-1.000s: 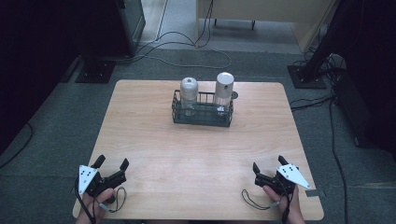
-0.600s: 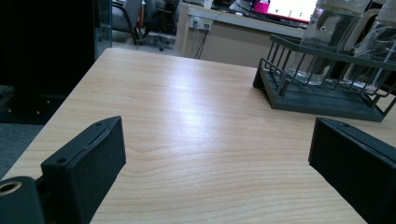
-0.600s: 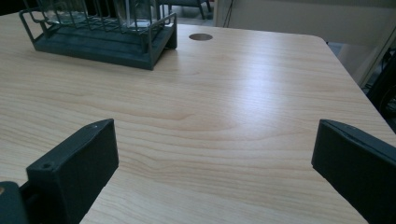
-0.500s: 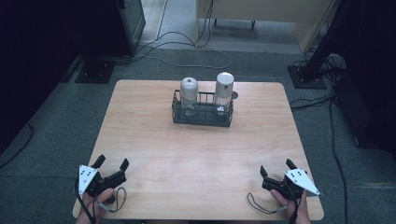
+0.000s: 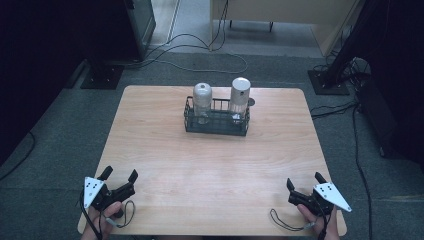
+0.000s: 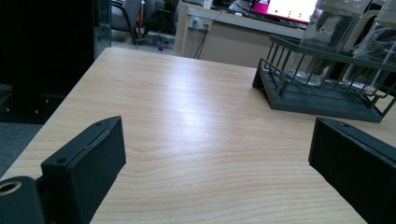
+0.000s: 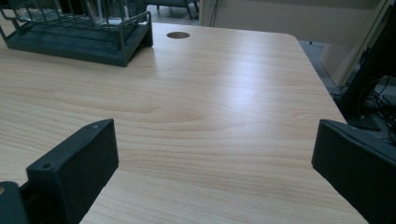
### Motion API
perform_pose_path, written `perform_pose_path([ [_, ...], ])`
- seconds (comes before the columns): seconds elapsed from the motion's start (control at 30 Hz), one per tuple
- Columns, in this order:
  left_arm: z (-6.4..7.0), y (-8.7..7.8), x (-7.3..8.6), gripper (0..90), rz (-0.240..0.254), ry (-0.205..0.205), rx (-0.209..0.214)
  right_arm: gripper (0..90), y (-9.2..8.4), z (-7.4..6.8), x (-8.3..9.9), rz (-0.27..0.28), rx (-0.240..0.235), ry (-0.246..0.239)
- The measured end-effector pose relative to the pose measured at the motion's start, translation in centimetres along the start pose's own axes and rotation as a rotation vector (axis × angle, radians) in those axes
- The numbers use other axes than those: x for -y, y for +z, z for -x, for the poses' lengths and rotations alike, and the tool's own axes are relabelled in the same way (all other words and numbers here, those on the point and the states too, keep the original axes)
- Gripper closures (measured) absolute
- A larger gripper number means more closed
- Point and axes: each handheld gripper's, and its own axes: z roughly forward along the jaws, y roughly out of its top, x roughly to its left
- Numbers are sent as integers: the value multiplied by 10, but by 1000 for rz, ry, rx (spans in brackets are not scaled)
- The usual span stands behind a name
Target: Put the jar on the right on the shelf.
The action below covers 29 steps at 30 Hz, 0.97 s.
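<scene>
Two grippers were held at the near corners of the wooden table [image 5: 210, 170], each in a hand at the near edge. At the near left, the left gripper [image 5: 119, 175] was kept with its jaws spread wide and nothing between them; in the left gripper view only bare tabletop was seen between the black jaws. At the near right, the right gripper [image 5: 304, 181] was likewise held wide apart and empty. Well apart from both, toward the far middle of the table, a dark wire rack [image 5: 216, 123] was seen, with two clear bottles stood upright in it: the left bottle [image 5: 202, 101] and the right bottle [image 5: 239, 98]. Just behind the rack, a small round hole [image 7: 178, 35] was seen in the tabletop.
</scene>
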Motion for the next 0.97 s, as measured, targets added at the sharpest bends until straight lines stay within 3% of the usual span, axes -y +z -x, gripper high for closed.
perform_pose_path([
  [0.63, -1, 0, 0, 39, 0, -6, 0, 2, -6, 30, 3, 4, 81, 34],
  [0.97, -1, 0, 0, 40, -2, -5, 0, 3, -6, 32, 5, 21, 67, 63],
])
